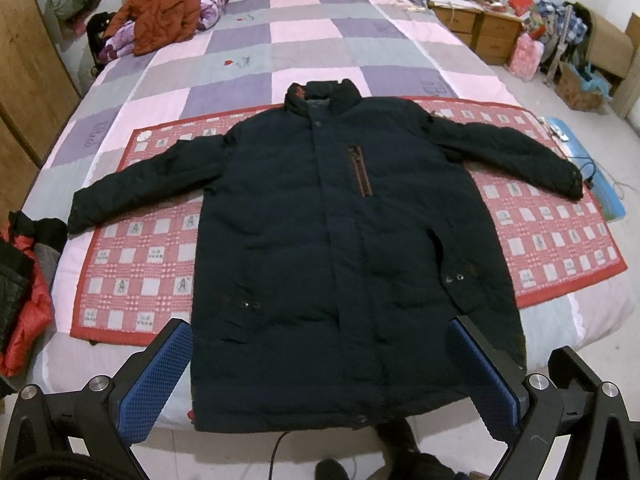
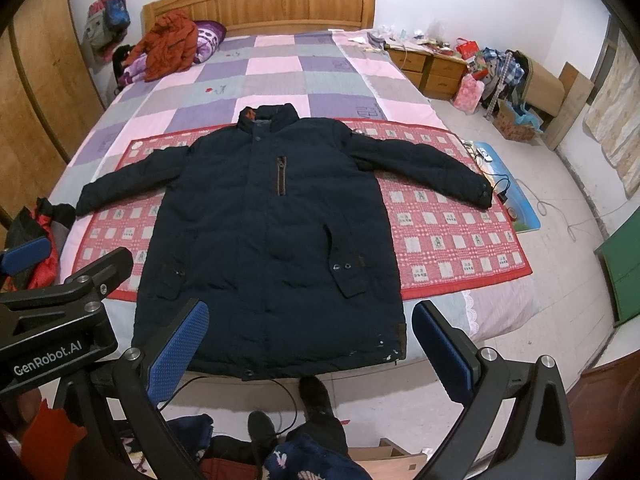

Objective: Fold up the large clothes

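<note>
Dark navy padded coat lies face up on the bed, spread flat, collar toward the wooden headboard, hem at the foot edge nearest the person. Both sleeves stretched outward to the sides. Front closed; brown-trimmed chest zipper visible. The coat's upper half rests on a red patterned mat, which in turn lies across the checked pink, purple and grey quilt.

Left gripper: fingers spread wide apart, blue pads facing inward, holding nothing. It hovers at the foot of the bed, framing the coat's hem area without touching cloth.

Right gripper: fingers likewise wide apart, empty, hanging above the hem, which overhangs the bed edge. The left gripper's body, with one blue pad, shows at the left edge of the right wrist view.

Orange-red jacket heaped near the headboard, beside a purple pillow. Red and black clothing bunched at the bed's left side. Wooden nightstand right of the bed, cluttered on top. The person's dark shoes on the tiled floor below the hem.
</note>
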`<state>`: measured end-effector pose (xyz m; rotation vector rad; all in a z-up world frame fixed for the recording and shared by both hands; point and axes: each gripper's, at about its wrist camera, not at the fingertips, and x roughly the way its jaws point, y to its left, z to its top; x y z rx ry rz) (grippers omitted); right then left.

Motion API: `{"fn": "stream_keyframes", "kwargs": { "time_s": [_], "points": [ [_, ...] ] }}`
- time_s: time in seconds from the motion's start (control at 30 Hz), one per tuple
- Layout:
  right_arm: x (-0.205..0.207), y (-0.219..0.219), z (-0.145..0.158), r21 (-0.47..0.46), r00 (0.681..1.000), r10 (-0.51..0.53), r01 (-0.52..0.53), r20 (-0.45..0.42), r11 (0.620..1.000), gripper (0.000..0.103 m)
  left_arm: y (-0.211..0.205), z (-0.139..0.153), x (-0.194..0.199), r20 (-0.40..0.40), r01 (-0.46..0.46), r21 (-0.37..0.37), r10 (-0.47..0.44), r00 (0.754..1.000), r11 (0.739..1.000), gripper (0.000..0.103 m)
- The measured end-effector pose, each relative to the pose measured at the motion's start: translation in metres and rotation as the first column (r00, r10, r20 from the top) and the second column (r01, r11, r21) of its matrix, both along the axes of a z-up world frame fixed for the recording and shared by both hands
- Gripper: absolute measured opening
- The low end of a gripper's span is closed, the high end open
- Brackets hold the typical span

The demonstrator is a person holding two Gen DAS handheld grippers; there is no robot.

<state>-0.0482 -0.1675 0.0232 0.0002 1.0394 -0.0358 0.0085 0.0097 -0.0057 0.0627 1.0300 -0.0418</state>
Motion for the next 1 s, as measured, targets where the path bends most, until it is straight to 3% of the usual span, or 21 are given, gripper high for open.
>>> {"fn": "stream_keyframes", "kwargs": {
  "time_s": [1.0],
  "points": [
    [0.005, 0.02, 0.003, -0.015, 1.0, -0.008, 0.008, 0.001, 1.0, 0.103, 0.033, 0.009, 0.014, 0.007, 0.004, -0.016, -0.004, 1.0, 1.0, 0.103]
  ]
}}
